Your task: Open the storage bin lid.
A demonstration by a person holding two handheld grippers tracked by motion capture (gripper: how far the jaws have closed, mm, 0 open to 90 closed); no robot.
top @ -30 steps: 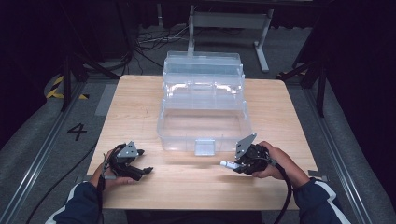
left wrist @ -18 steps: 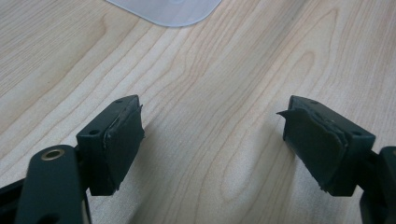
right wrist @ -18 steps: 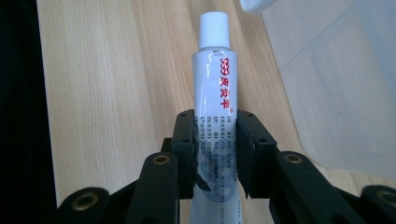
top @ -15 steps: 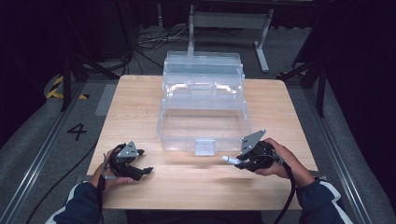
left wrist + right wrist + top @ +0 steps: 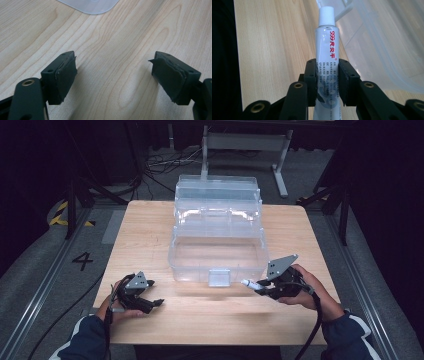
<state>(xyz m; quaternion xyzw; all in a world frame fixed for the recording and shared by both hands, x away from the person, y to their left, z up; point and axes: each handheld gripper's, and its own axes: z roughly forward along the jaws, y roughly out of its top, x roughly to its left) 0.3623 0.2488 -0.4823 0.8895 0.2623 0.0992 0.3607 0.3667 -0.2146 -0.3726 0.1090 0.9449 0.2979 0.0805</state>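
The right gripper (image 5: 327, 82) is clamping a white tube (image 5: 327, 47), cap pointing toward the clear box (image 5: 217, 237) just ahead. Squeezed, the soft tube could slip or snag the rim. The left gripper (image 5: 113, 75) is resting apart over bare table (image 5: 150, 227).

Beneath me lay a pale wooden table (image 5: 150, 235), and beyond its far edge I saw a grey metal stand (image 5: 245, 142), tangled cables (image 5: 160, 162) and a floor marking "4" (image 5: 82, 261).

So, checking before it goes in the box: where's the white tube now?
The white tube is clamped in the right gripper, at the high view's right, just off the clear box front corner.
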